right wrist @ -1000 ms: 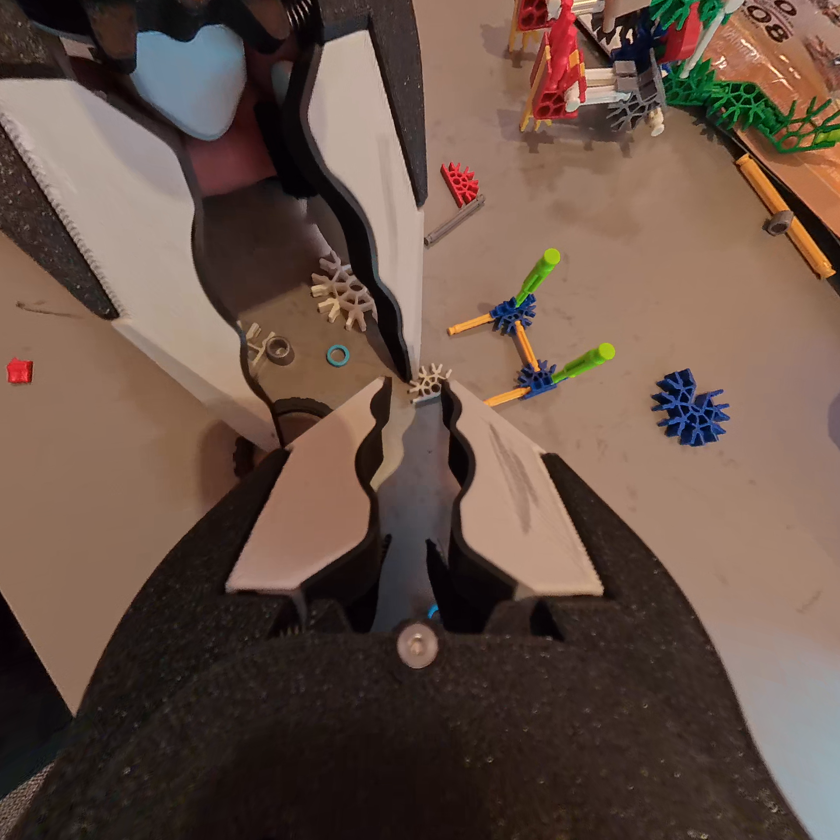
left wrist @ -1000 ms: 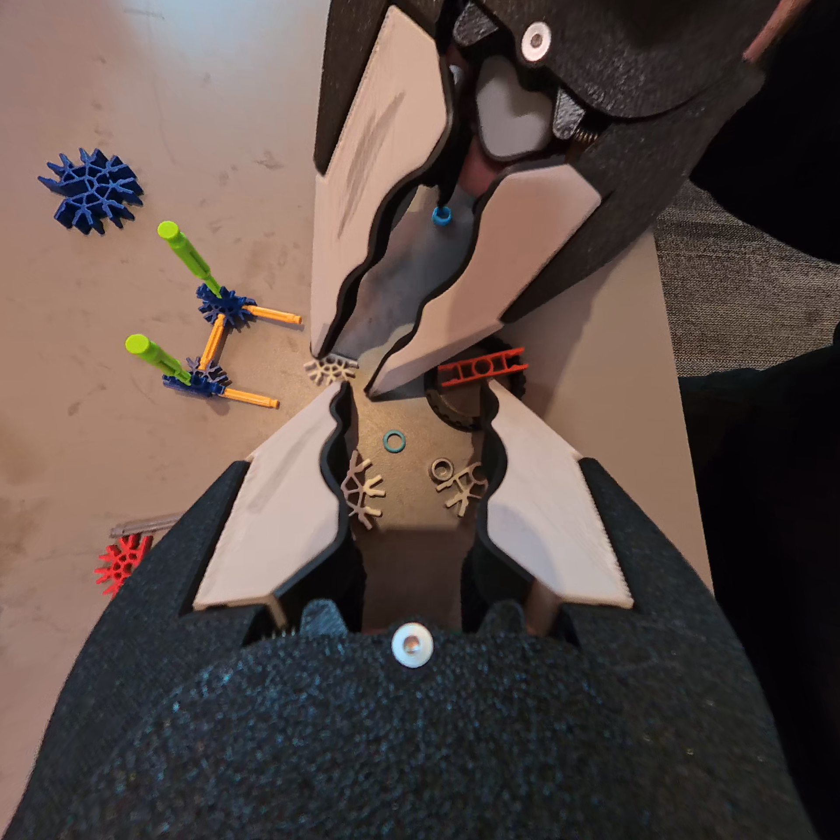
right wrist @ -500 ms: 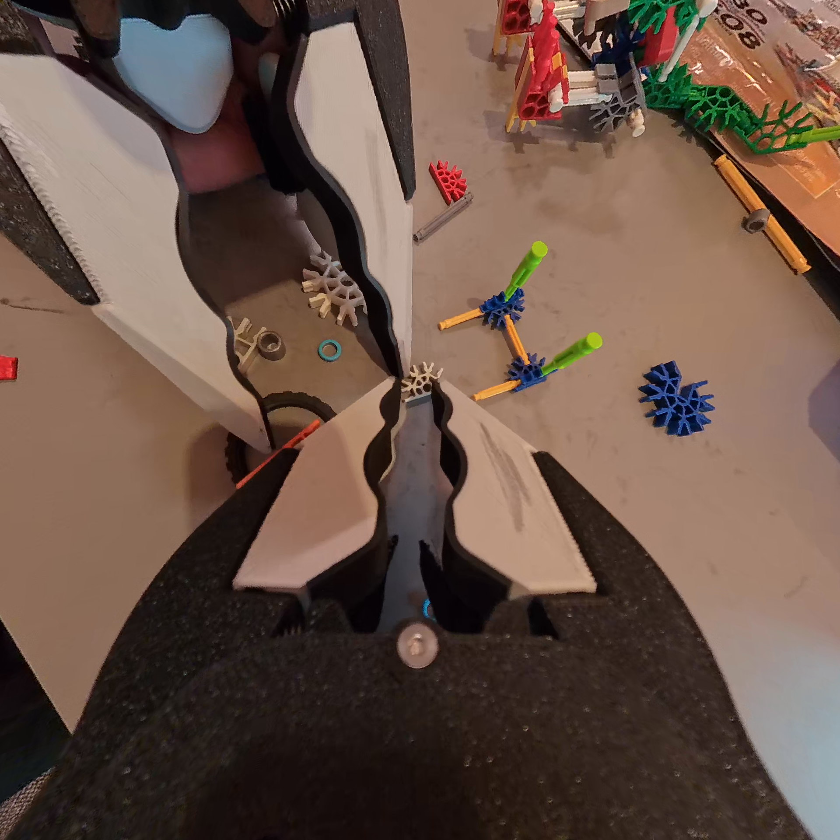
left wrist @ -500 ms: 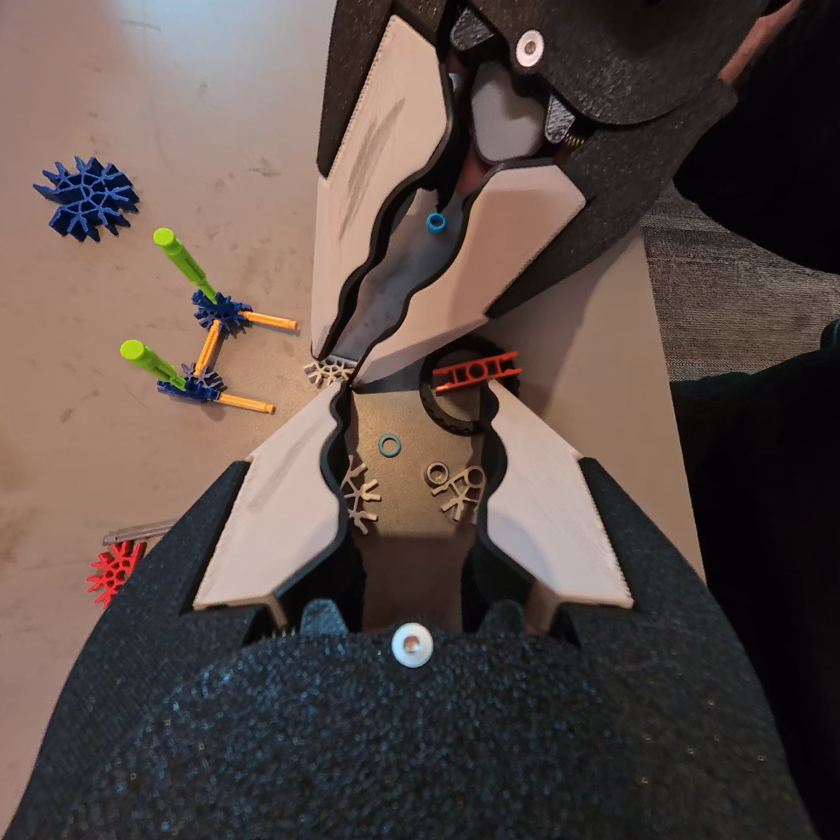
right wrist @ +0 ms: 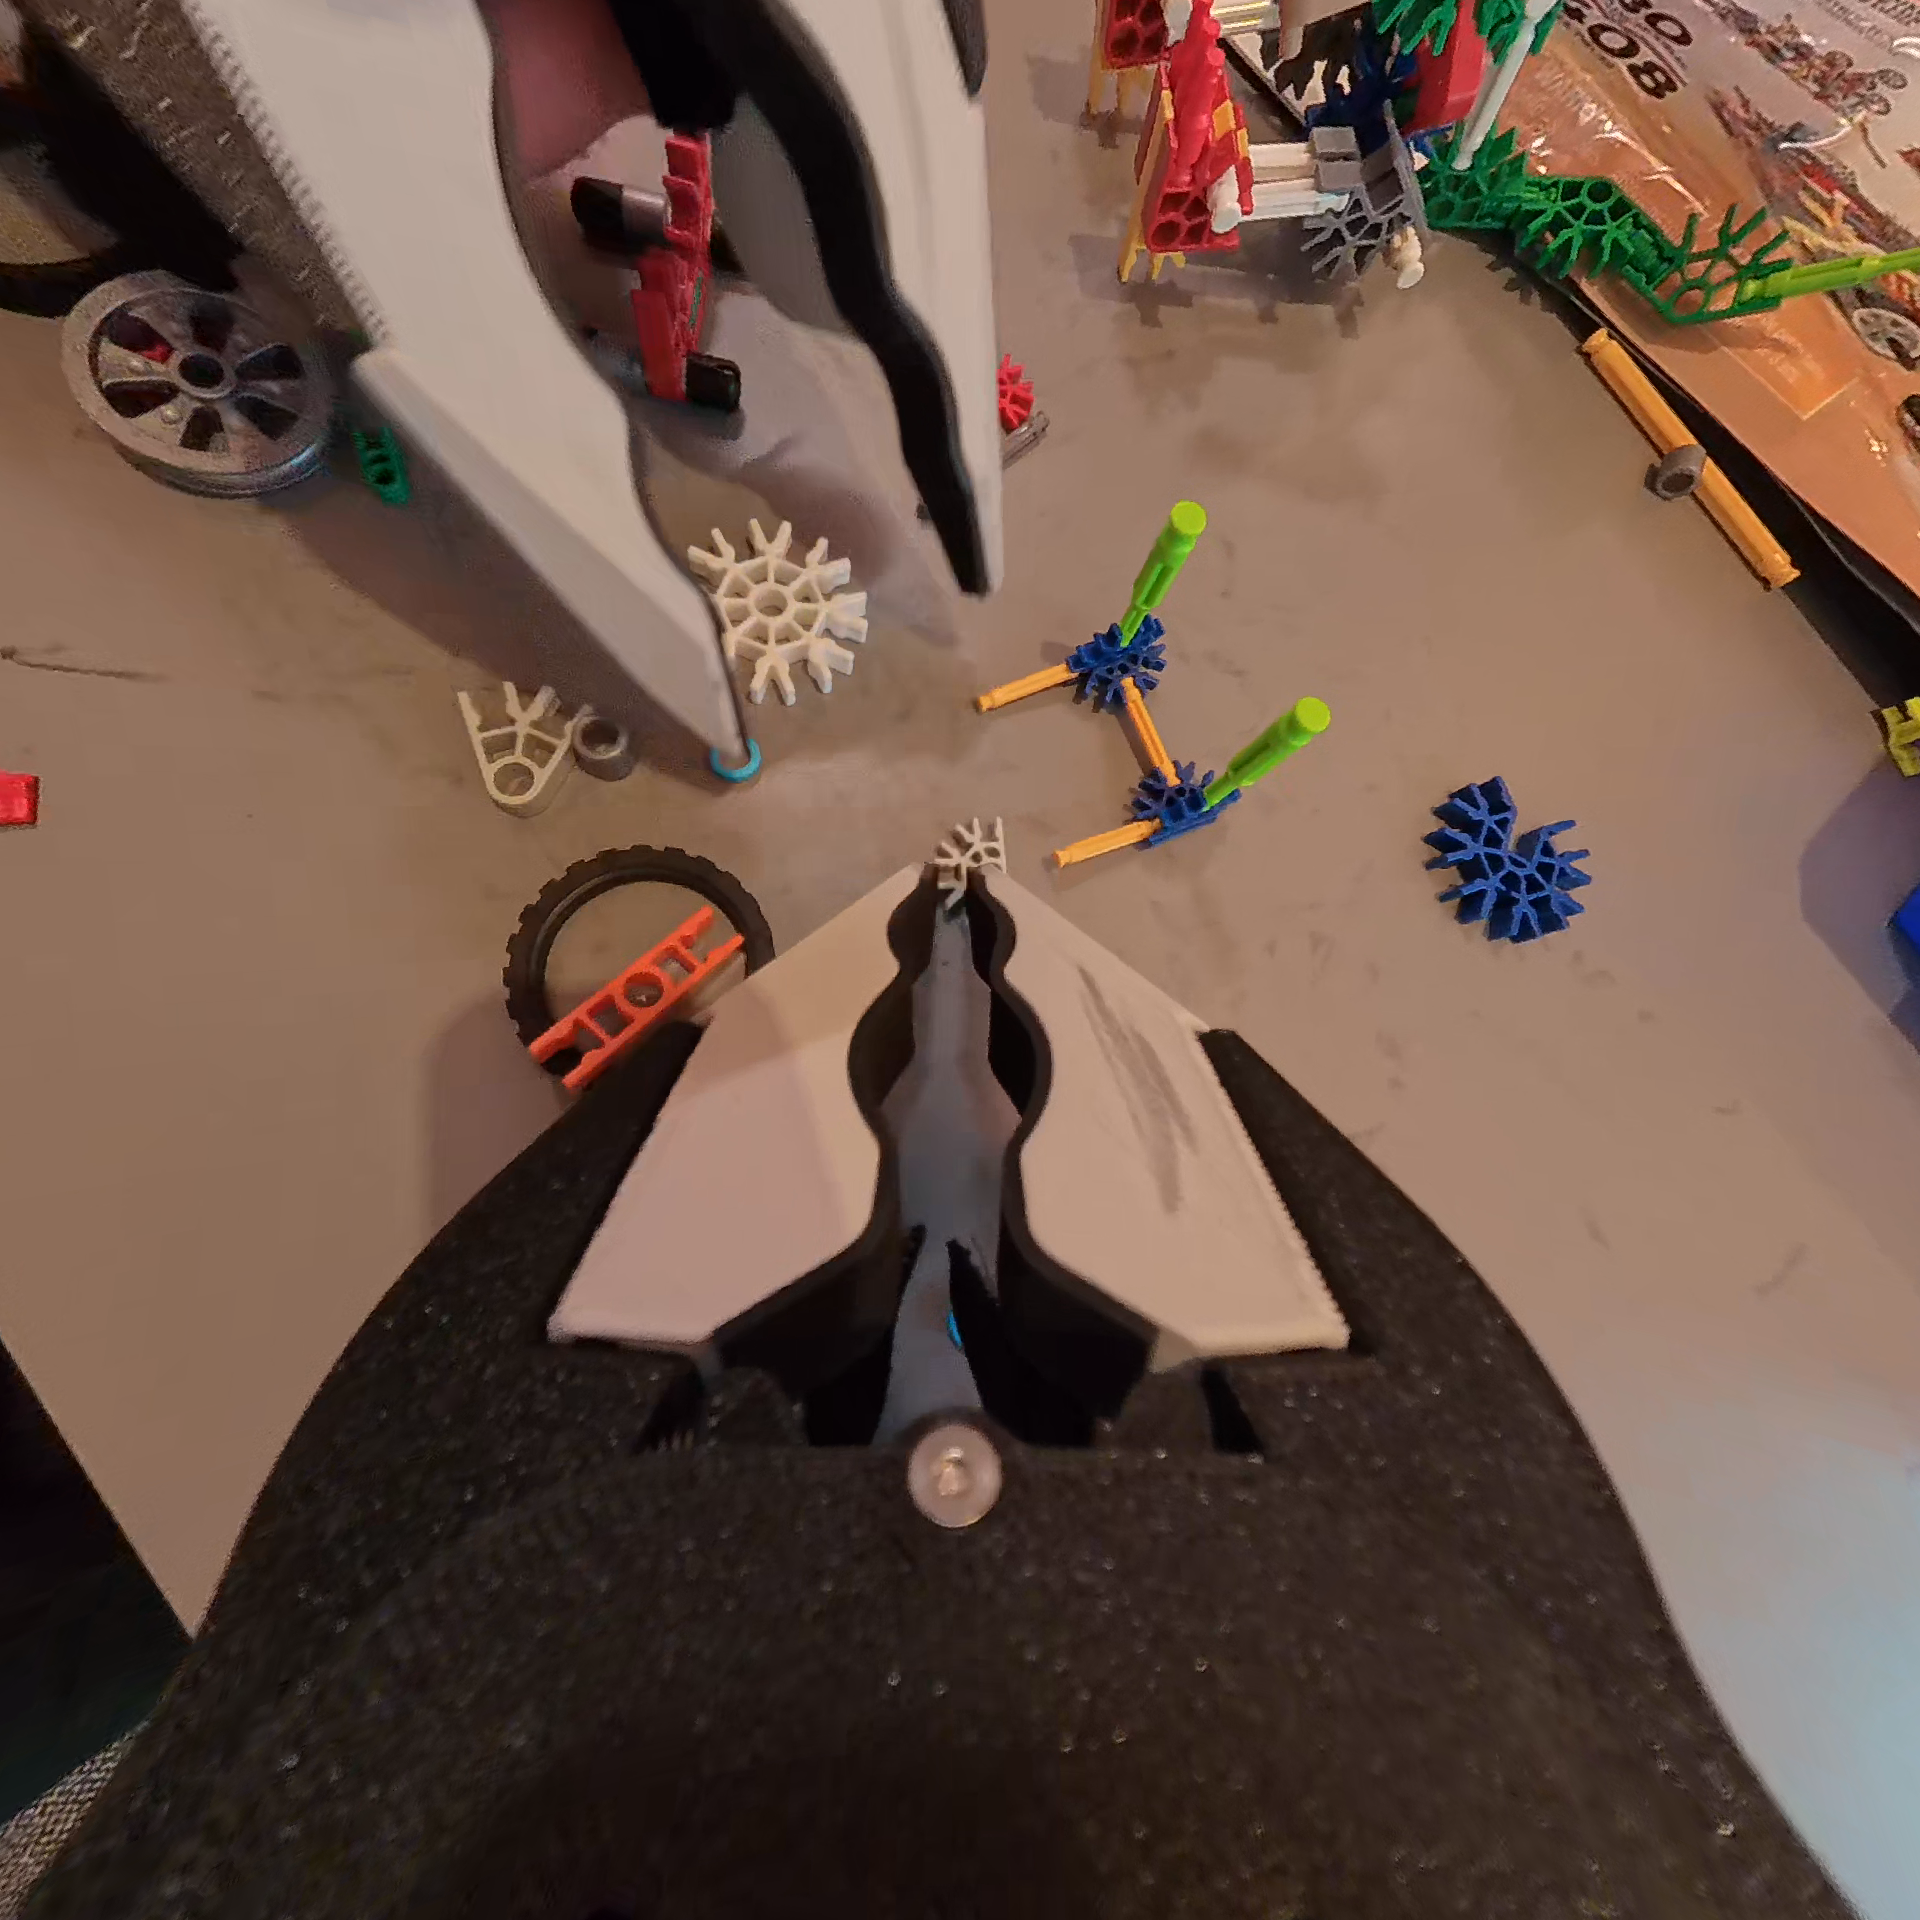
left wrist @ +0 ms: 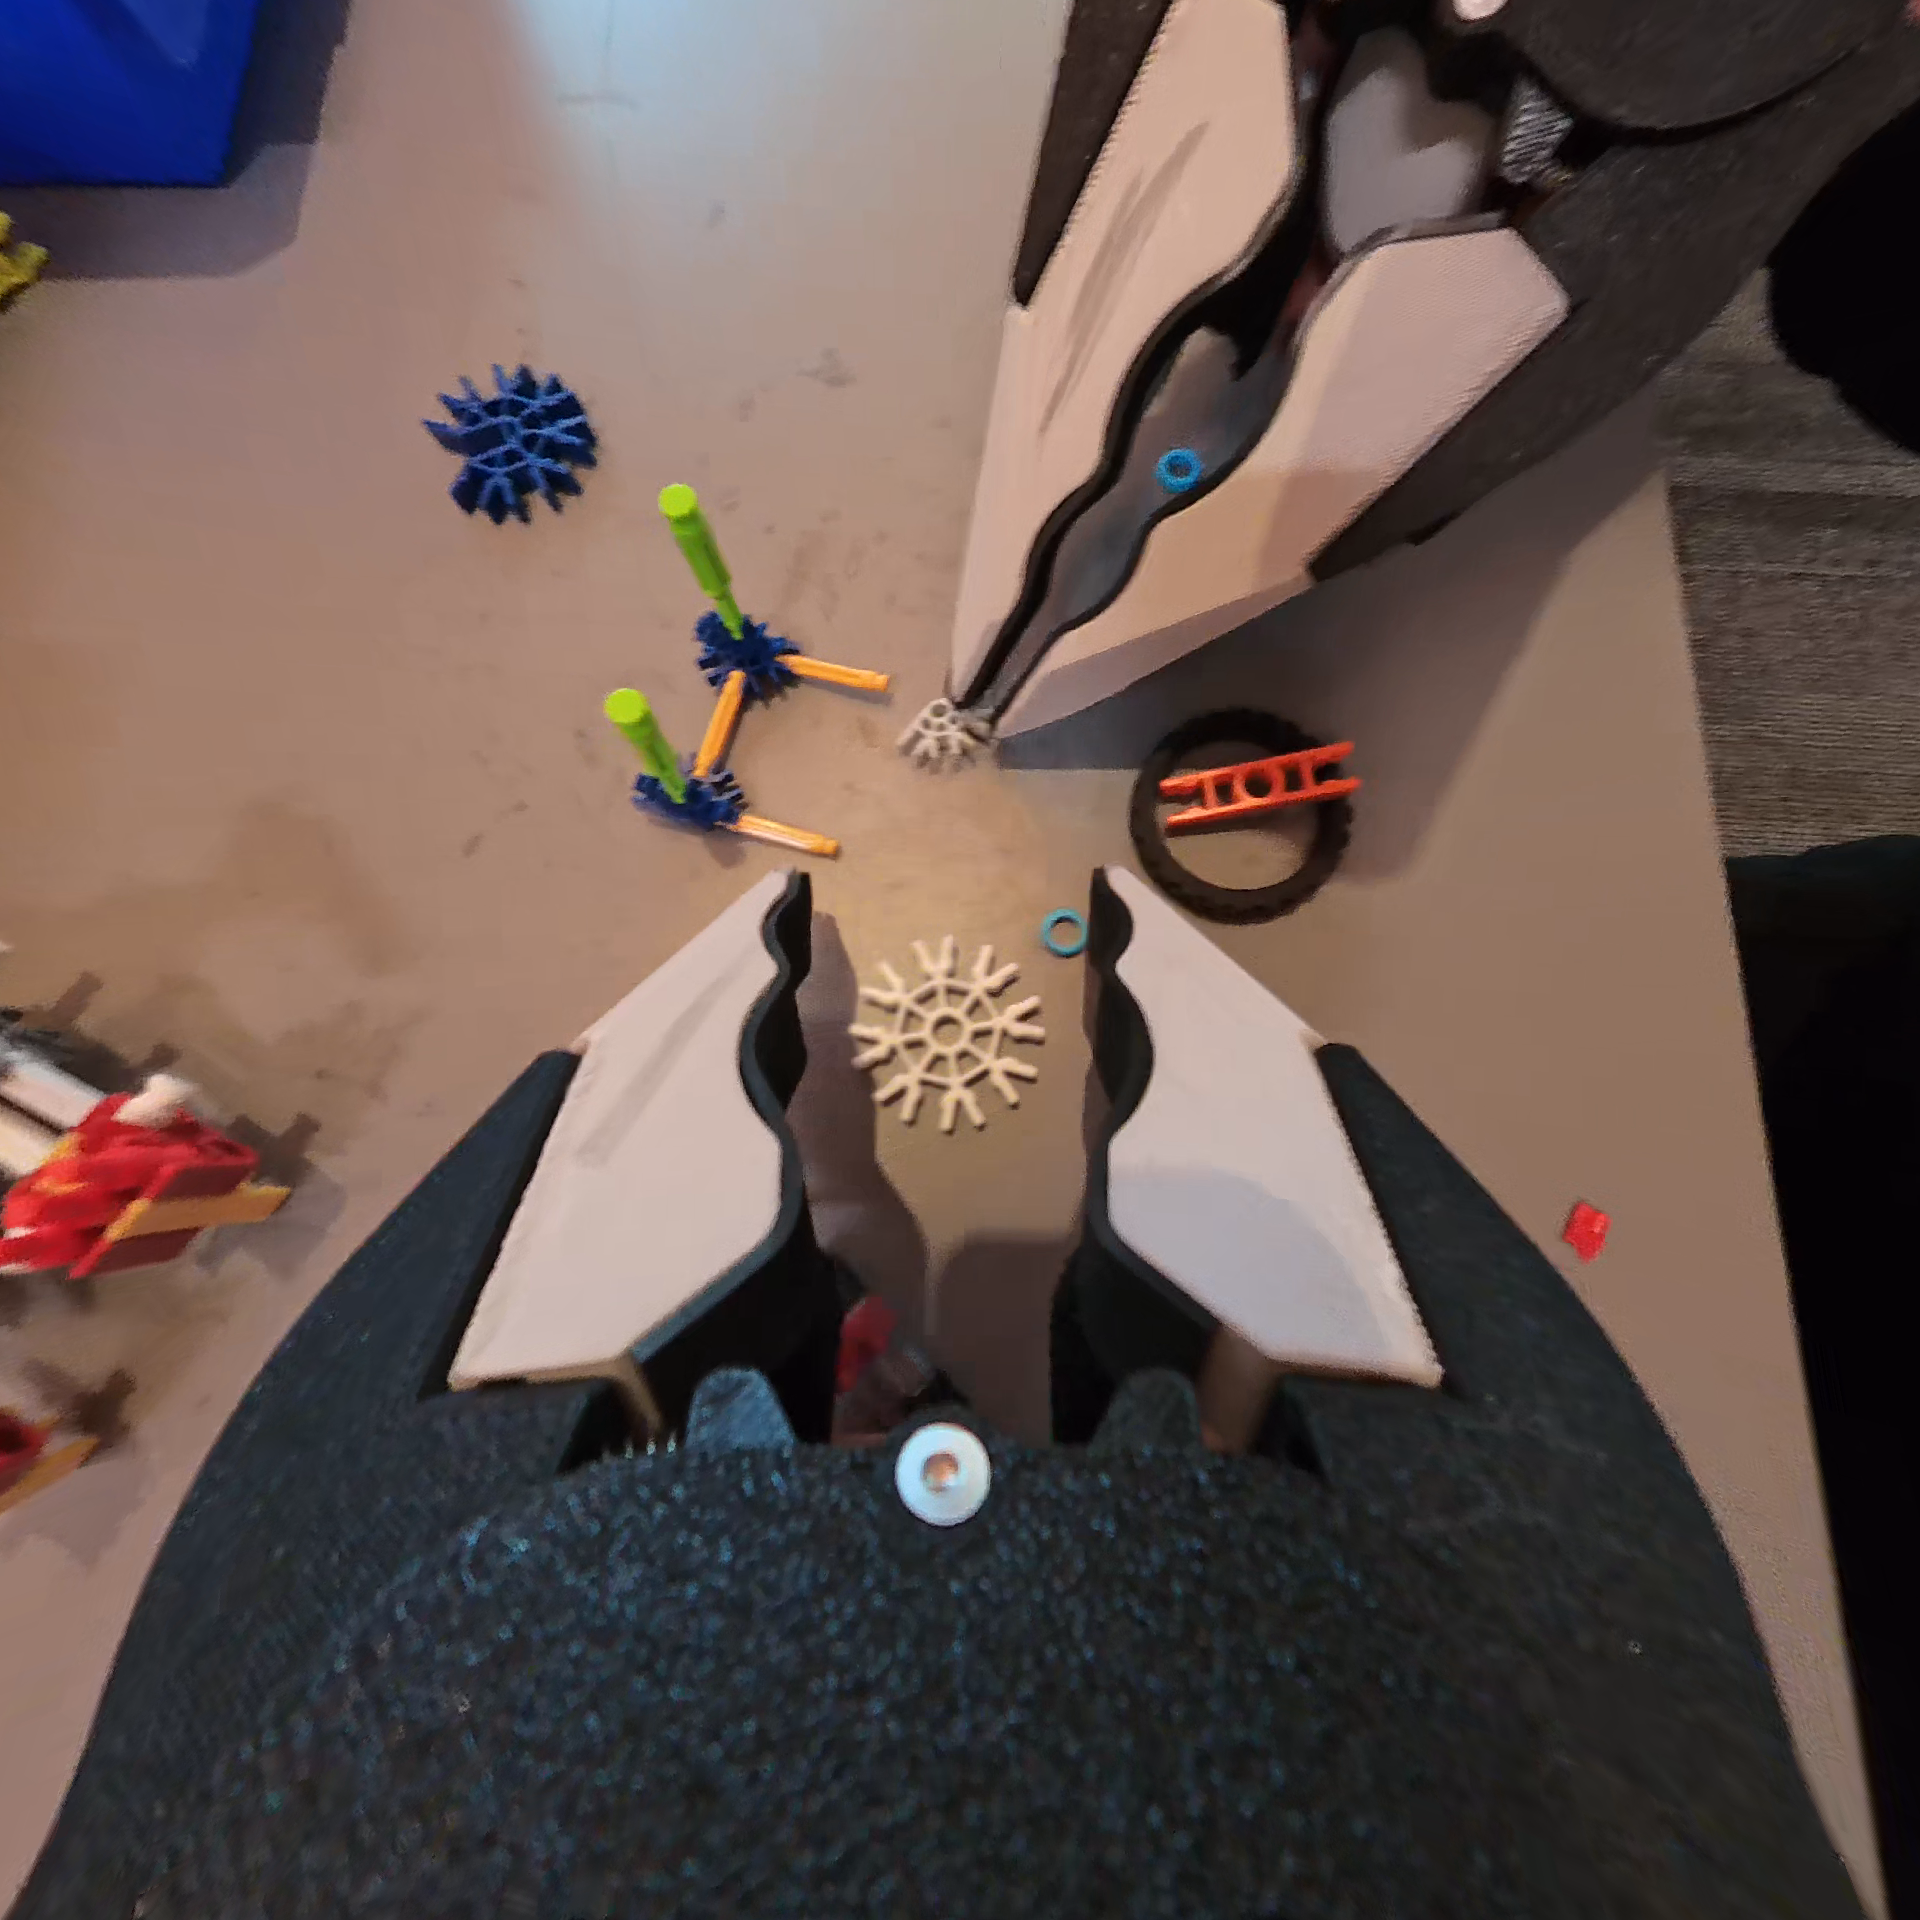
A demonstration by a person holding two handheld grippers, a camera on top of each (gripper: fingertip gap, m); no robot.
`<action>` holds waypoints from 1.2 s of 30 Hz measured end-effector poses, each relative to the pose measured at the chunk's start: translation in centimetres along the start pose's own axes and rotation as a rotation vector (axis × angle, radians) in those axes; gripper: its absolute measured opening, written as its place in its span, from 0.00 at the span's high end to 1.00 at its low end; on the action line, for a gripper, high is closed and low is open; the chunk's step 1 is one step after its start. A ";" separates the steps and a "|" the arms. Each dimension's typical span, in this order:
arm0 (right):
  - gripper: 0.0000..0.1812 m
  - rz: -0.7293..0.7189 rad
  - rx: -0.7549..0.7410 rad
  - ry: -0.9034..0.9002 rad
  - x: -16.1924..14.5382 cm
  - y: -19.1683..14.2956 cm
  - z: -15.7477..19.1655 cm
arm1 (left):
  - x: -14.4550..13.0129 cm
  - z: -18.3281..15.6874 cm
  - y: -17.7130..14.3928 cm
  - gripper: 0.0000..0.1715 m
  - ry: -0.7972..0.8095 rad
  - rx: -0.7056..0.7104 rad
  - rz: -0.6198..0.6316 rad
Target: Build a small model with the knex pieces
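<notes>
My right gripper [right wrist: 968, 883] is shut on a small grey snowflake connector [right wrist: 971, 850], which sticks out past its tips; both show in the left wrist view, the gripper [left wrist: 971, 709] and the connector [left wrist: 943, 734]. My left gripper [left wrist: 945, 899] is open and empty, raised above the table, with a white snowflake connector [left wrist: 945, 1031] lying between its fingers; in the right wrist view the left gripper [right wrist: 852, 665] hangs over that white connector [right wrist: 781, 611]. A small build of blue connectors with orange and green rods [left wrist: 727, 686] lies to the left of the grey connector.
A black tyre [left wrist: 1242, 821] with an orange connector [left wrist: 1255, 781] across it, a blue ring [left wrist: 1062, 932], a blue connector pair [left wrist: 514, 442], a grey wheel [right wrist: 197, 379], a cream connector [right wrist: 516, 746], red and green builds [right wrist: 1351, 156] and a printed sheet [right wrist: 1766, 187] lie on the table. The table edge [left wrist: 1704, 935] runs on the right. The grippers' ends are close to 4 centimetres from one another.
My right gripper closed on the grey snowflake connector. My left gripper pulled back and up, away from the right one, so the white connector now shows whole between its fingers.
</notes>
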State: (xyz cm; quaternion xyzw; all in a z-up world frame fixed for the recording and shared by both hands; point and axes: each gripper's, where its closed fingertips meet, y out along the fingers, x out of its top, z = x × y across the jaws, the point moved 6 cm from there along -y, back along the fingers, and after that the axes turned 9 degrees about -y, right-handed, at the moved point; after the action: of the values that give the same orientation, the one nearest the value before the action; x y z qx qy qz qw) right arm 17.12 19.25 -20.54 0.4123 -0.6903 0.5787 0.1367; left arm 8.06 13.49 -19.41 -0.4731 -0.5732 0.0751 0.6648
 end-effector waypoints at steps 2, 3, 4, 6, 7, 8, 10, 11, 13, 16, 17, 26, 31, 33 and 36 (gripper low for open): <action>0.96 0.000 0.007 -0.004 0.0 -0.1 0.1 | 0.3 0.6 -0.4 0.70 0.002 0.021 -0.012; 0.94 0.000 0.008 -0.006 0.0 -0.1 0.2 | 0.4 0.9 -0.6 0.70 0.001 0.028 -0.017; 0.92 0.001 0.004 -0.005 0.0 -0.2 0.1 | 0.6 1.3 -0.8 0.70 0.003 0.043 -0.021; 0.88 0.009 -0.004 -0.004 0.0 -0.1 0.0 | 0.9 2.0 -0.9 0.70 0.014 0.079 -0.021; 0.87 0.012 -0.005 -0.004 0.0 -0.1 -0.1 | 1.0 2.4 -0.8 0.70 0.021 0.090 -0.015; 0.87 0.011 -0.004 -0.003 0.1 0.0 -0.2 | 1.1 2.6 -0.7 0.71 0.026 0.099 -0.011; 0.87 0.010 0.012 0.004 0.1 0.1 -0.2 | 1.4 3.0 -0.3 0.71 0.036 0.101 -0.007; 0.88 0.018 0.018 0.007 0.0 0.3 -0.2 | 1.5 3.2 -0.1 0.71 0.041 0.102 -0.003; 0.91 0.029 0.017 0.012 -0.1 0.5 -0.3 | 1.5 3.5 0.3 0.71 0.042 0.100 0.011; 0.91 0.037 0.022 0.010 -0.1 0.3 -0.1 | 1.4 3.3 0.6 0.73 0.045 0.067 0.023; 0.92 0.035 0.029 0.011 -0.2 0.2 0.0 | 1.3 3.1 0.7 0.73 0.043 0.051 0.028; 0.93 -0.006 0.071 0.024 -0.1 -0.8 0.4 | 0.9 1.0 0.5 0.75 0.102 -0.049 0.039; 0.85 0.020 0.043 0.032 -0.2 0.1 -0.2 | 1.3 2.8 -0.1 0.75 0.066 0.040 0.028; 0.87 0.018 0.051 0.023 0.0 0.5 -0.1 | 1.4 3.0 0.0 0.75 0.075 0.050 0.035; 0.92 0.017 0.050 0.008 0.3 0.7 0.1 | 1.5 3.2 0.6 0.74 0.091 0.058 0.052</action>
State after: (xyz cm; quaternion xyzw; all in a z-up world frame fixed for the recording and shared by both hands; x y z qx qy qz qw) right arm 16.44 19.06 -20.90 0.4074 -0.6787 0.5983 0.1242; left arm 6.16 16.49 -19.11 -0.4713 -0.5273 0.0876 0.7016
